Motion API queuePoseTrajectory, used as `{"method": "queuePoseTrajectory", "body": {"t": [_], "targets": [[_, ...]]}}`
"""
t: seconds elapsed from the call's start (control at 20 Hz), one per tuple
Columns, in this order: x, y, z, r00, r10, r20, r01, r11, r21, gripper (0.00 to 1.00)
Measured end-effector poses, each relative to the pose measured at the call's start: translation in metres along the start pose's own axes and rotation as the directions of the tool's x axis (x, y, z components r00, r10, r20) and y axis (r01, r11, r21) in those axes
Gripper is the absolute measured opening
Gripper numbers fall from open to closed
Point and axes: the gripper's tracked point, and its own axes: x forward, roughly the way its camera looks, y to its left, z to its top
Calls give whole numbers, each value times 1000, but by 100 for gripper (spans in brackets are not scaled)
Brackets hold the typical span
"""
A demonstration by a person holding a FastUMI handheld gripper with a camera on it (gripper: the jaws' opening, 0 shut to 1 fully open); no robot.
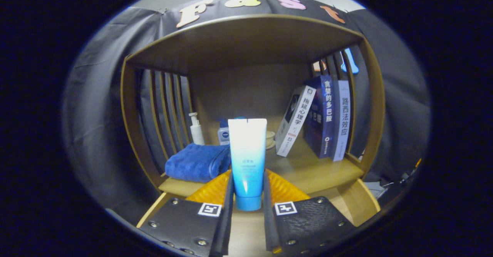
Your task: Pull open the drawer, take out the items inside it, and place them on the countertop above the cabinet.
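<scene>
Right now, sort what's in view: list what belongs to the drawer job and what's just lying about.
Job:
- tube, upright, cap down, clamped between the gripper fingers
- countertop, where it goes

Lying about:
- blue towel, folded, beside the tube
- pump bottle, behind the towel
- small blue bottle, behind the tube
- three books, one leaning

- One fisheye view is provided, carried on the gripper (248, 195) and directed forward along its two fingers (215, 189), which are closed on either side of an upright tube (247, 160).
- The view is held level, facing straight into the open-fronted wooden cabinet (246, 41), close to its front edge.
- The tabletop (308, 172) is seen from just above; slatted sides, back panel and underside of the top are all taken in.
- Strong barrel distortion is noted towards the margins.
</scene>
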Motion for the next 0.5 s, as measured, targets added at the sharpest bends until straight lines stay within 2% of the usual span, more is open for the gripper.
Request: {"method": "queuePoseTrajectory", "body": {"t": [0.35, 0.5], "targets": [[70, -21, -52, 995, -80, -57, 78, 996, -40, 36], [88, -21, -50, 996, -80, -35, 79, 997, -12, 36]]}}
